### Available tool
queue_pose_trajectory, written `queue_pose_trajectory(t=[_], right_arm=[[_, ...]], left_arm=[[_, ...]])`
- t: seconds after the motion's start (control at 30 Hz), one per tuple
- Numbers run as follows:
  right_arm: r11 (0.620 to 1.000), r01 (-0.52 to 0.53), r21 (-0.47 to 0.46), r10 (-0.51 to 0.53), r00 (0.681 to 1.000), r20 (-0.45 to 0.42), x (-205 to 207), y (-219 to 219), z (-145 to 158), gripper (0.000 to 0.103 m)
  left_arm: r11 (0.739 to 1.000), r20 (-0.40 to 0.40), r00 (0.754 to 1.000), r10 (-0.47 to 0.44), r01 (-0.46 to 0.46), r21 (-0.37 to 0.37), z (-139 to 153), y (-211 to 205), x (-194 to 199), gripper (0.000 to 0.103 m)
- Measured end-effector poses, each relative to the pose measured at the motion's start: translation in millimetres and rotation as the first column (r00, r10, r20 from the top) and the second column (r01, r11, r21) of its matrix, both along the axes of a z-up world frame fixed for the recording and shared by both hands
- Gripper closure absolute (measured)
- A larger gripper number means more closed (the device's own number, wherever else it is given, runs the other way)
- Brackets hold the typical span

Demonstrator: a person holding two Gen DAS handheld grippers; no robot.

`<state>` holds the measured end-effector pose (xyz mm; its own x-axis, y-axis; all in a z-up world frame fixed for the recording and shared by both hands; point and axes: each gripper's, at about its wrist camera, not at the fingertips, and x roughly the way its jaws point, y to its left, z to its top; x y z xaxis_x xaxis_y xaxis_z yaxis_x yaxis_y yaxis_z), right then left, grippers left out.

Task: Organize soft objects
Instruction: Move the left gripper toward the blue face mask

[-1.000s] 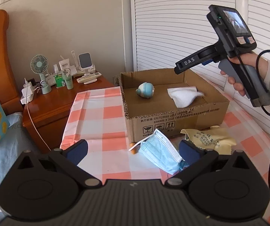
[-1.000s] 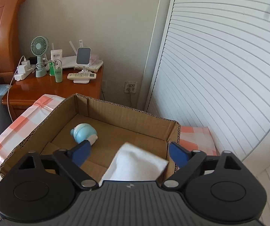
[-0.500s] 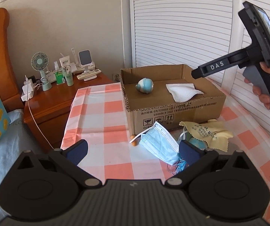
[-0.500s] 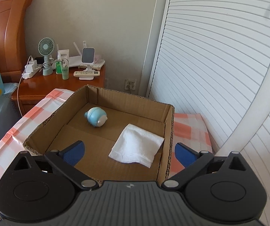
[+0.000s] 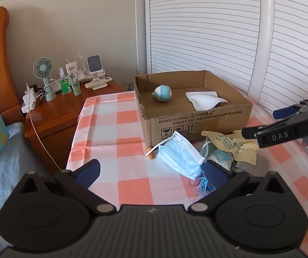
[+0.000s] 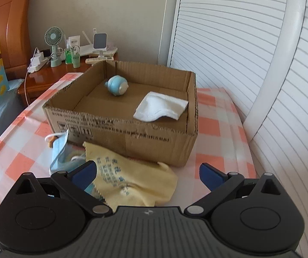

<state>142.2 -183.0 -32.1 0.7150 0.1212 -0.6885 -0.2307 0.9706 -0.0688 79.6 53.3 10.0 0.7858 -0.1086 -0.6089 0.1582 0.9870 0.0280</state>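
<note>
Yellow cleaning cloth point(image 6: 132, 178) next for pickup: limp, light, thin, lying flat on the checked worktop point(image 6: 216, 167) just in front of the cardboard box point(image 6: 132, 133).

Best pinched at a raised fold or free edge. Right claw point(image 6: 147, 172) spread wide, empty, above the cloth. Left claw point(image 5: 151, 169) wide apart, empty, near the blue face mask point(image 5: 179, 154). White towel point(image 6: 160, 107) already boxed.

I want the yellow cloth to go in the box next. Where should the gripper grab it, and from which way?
Probably pinch the yellow cloth from above, at the raised fold near its middle. It lies flat and crumpled in front of the cardboard box, so its edges hug the table. The open right gripper is just above it.
</note>
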Motion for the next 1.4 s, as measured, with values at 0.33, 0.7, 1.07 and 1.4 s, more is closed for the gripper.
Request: queue_pose_trajectory(t=[0.33, 0.7, 1.07, 1.4], right_arm=[[0.997, 0.072, 0.017, -0.071, 0.994, -0.078, -12.3, 2.3, -40.3, 0.000], [0.985, 0.169, 0.039, -0.164, 0.981, -0.104, -12.1, -11.6, -56.0, 0.000], [0.985, 0.172, 0.031, -0.166, 0.976, -0.139, -29.3, -38.5, -69.7, 0.000], [0.992, 0.127, 0.018, -0.125, 0.988, -0.088, -39.5, -36.8, -74.4, 0.000]], left_arm=[[1.000, -0.024, 1.000, -0.011, 0.011, -0.004, -7.5, 0.2, -0.9, 0.001], [1.000, -0.050, 0.998, -0.023, 0.023, 0.009, -13.4, -5.4, 4.7, 0.001], [0.998, -0.077, 0.995, -0.058, 0.059, 0.014, -21.5, -16.2, 13.9, 0.001], [0.994, -0.055, 0.992, -0.112, 0.112, -0.003, -33.4, -31.3, 34.4, 0.001]])
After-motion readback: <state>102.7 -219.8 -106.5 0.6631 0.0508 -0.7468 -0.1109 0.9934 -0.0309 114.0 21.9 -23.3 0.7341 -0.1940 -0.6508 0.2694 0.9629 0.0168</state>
